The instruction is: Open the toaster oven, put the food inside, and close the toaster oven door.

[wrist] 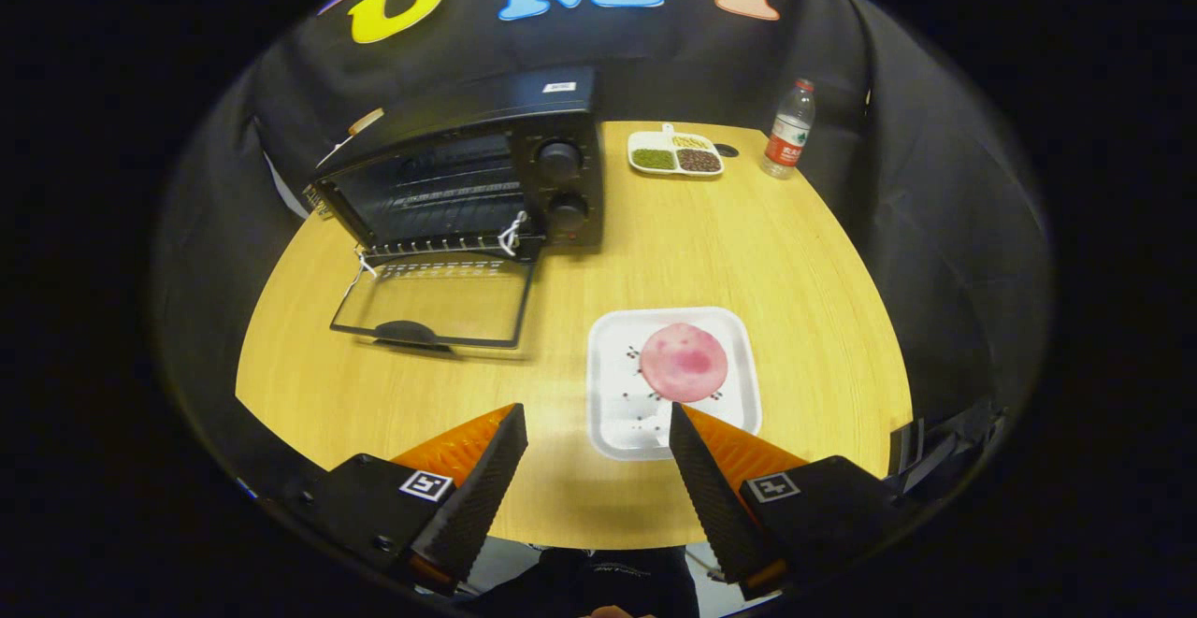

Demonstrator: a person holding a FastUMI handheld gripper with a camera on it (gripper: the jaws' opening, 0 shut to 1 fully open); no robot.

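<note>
Now gripper point(597, 429) jaws apart, empty; toaster oven point(468, 174) door point(435, 305) down.

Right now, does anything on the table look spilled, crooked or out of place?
Only small things: dark specks lie scattered on the white tray around the pink food. The toaster oven door lies open on the table. The gripper is open, holding nothing.

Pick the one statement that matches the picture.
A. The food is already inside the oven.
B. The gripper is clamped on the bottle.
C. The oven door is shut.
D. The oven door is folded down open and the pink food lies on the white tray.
D: the oven door lies folded down on the table, and the pink food sits on the white tray, just ahead of the open gripper.
</note>
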